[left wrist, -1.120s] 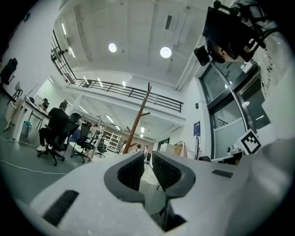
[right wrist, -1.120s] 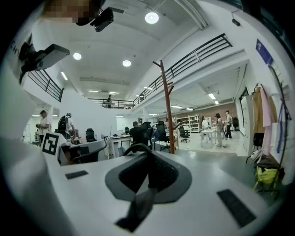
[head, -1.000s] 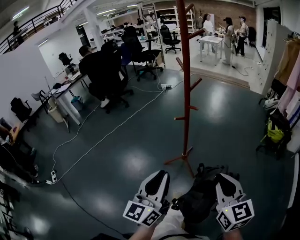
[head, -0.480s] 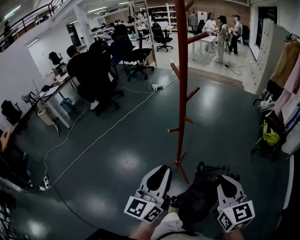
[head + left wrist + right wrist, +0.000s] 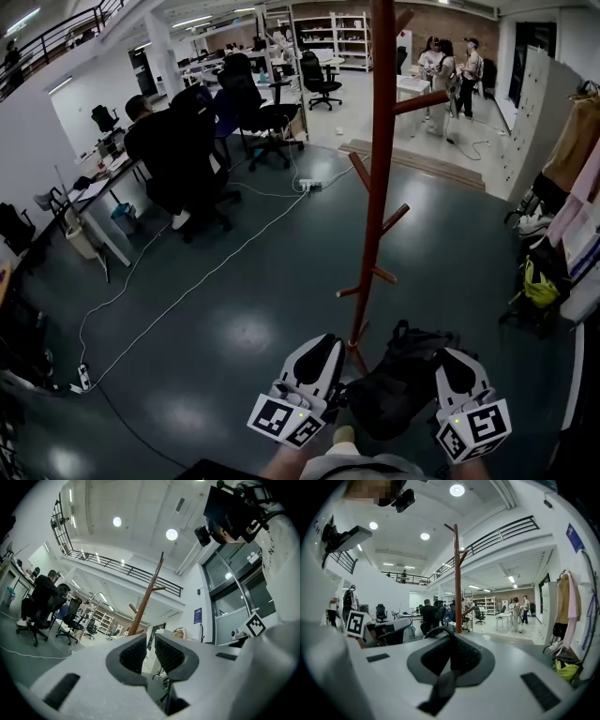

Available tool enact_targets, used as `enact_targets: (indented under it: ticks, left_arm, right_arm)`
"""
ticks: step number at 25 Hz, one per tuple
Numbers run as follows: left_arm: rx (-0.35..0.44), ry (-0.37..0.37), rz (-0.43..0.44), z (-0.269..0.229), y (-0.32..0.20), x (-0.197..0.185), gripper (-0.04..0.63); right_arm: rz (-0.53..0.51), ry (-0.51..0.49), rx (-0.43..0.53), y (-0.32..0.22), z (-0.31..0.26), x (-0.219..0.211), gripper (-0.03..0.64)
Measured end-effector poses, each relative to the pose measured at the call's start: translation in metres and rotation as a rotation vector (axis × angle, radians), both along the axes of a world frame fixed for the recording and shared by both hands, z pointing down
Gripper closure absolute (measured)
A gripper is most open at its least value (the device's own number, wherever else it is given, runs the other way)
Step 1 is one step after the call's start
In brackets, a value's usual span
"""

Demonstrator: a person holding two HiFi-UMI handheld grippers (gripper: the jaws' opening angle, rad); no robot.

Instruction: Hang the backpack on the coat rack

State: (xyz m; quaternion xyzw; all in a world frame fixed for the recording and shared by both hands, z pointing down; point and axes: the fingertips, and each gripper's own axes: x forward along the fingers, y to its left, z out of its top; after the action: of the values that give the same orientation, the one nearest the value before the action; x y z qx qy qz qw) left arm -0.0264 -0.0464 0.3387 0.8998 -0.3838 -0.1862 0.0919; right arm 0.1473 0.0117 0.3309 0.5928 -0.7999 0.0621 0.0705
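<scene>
backpack (image 5: 398,384): black woven cloth, matt. its strap (image 5: 443,691) is flat matt webbing. right gripper (image 5: 451,651) and left gripper (image 5: 149,646): white matt plastic shells with black ribbed pads (image 5: 133,653), likely rubber. coat rack (image 5: 380,187): smooth red-brown finish with a slight sheen. floor (image 5: 234,328) around the coat rack: dark, smooth and glossy, reflecting the ceiling lights.
</scene>
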Motion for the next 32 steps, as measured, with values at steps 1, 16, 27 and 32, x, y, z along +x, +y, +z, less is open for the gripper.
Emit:
enact_targets:
  ticks: [1, 16, 27, 32]
  left_arm:
    - [0.001, 0.0, 0.004, 0.001, -0.007, 0.002, 0.534]
    - [-0.037, 0.007, -0.038, 0.021, -0.078, 0.003, 0.534]
    - [-0.047, -0.001, -0.052, 0.026, -0.138, 0.018, 0.534]
    - [-0.057, -0.005, -0.05, 0.033, -0.16, 0.025, 0.534]
  right_arm:
    - [0.003, 0.0, 0.003, -0.007, 0.001, 0.001, 0.591]
    - [-0.066, -0.006, -0.017, -0.095, 0.013, -0.011, 0.591]
    - [-0.119, -0.011, -0.037, -0.155, 0.021, -0.009, 0.591]
    - [-0.135, -0.009, -0.055, -0.184, 0.026, -0.012, 0.591]
